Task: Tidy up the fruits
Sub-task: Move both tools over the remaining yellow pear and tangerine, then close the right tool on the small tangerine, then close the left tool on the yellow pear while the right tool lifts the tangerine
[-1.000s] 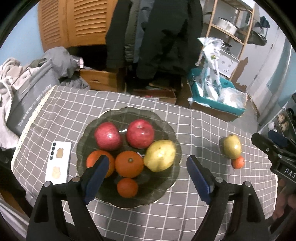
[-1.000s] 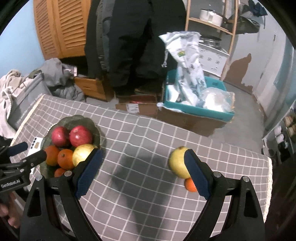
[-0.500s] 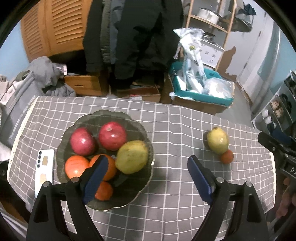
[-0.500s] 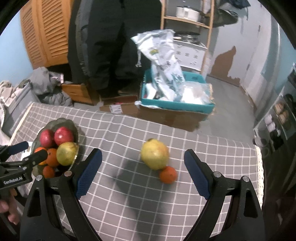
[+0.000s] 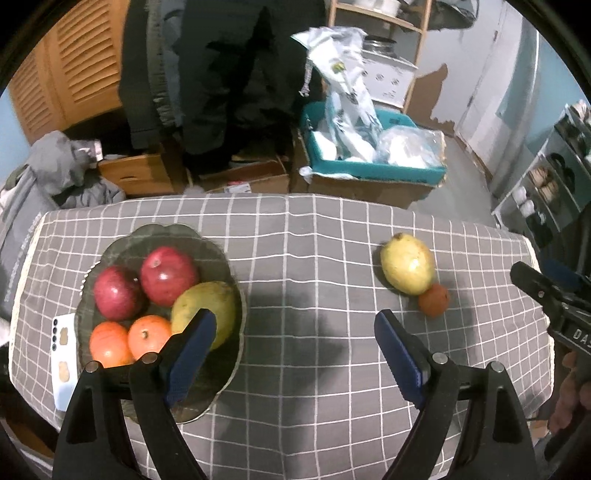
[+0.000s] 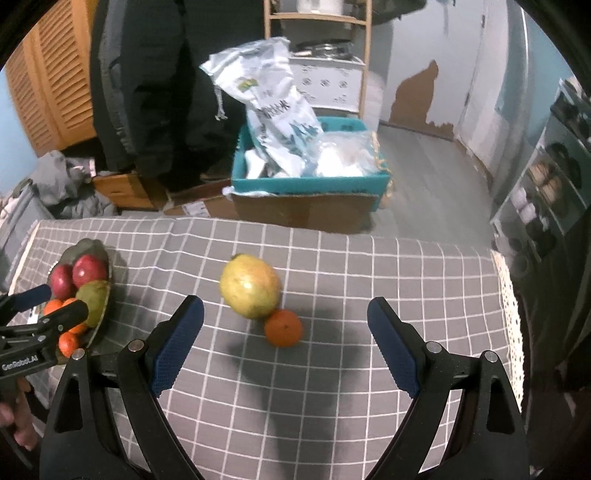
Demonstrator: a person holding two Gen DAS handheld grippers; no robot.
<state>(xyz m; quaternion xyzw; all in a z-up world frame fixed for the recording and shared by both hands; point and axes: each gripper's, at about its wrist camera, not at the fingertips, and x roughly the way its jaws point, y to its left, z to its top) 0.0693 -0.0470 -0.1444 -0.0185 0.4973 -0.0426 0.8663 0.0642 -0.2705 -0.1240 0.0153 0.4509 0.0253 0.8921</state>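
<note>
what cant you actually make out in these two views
- Left wrist view: the left gripper finger covers part of the bowl and its front fruit.
- Same view: the phone is partly hidden by the bowl rim.
- Right wrist view: the left gripper's body hides some oranges in the bowl.

We find both views dim, with cool, flat indoor light. Soft dark shadows lie on the checked cloth point(image 6: 332, 280) of the counter, below and beside the yellow fruit point(image 6: 249, 290) and the small orange point(image 6: 283, 328), which points to light from above. Fisheye distortion bends the cloth's grid lines and blackens the corners. The background shelves point(image 5: 384, 33) read slightly soft. We note faint sheen on the red apples point(image 5: 168, 275), no harsh glare.
</note>
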